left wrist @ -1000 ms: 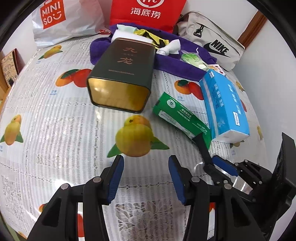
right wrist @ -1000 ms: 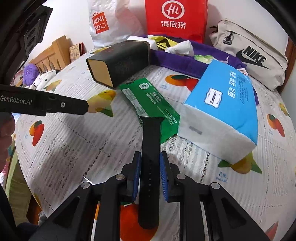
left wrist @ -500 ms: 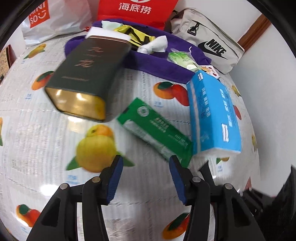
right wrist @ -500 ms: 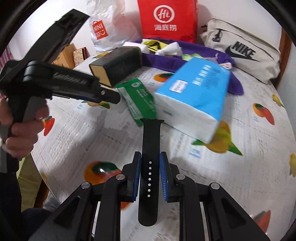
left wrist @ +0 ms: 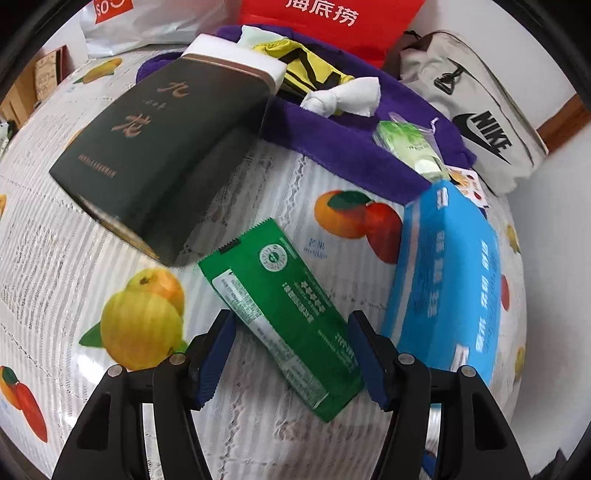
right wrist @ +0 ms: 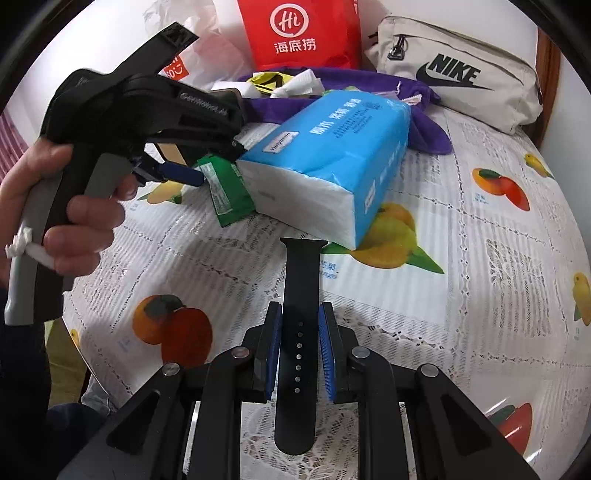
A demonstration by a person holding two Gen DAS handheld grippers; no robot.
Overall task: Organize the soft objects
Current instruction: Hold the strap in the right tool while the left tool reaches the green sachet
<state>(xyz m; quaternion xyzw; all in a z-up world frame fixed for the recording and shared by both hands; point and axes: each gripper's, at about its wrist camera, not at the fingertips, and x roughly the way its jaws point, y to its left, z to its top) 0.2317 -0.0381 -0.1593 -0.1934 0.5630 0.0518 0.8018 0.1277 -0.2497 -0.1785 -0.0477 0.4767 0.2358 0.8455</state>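
Note:
A green foil packet [left wrist: 280,317] lies flat on the fruit-print tablecloth [left wrist: 55,280]. My left gripper [left wrist: 291,356] hangs over its near end, one blue pad on each side. The jaws are opening and the pads do not press on the packet. A blue tissue pack [left wrist: 450,280] lies just right of it. My right gripper [right wrist: 299,314] is shut on a black watch strap [right wrist: 303,266], held above the cloth in front of the tissue pack [right wrist: 332,147]. In the right wrist view a hand holds the left gripper [right wrist: 218,162] over the green packet [right wrist: 225,192].
A dark tin box [left wrist: 159,158] lies left of the packet. Behind are a purple towel [left wrist: 332,140] with a white tissue wad [left wrist: 343,98] and small packets, a red bag [left wrist: 325,22], a white shopping bag [left wrist: 122,26] and a beige Nike bag [right wrist: 454,81].
My left gripper has moved right, over the green packet, and its jaws have widened. My right gripper has carried the strap to the right, away from the packet and across the tissue pack's front.

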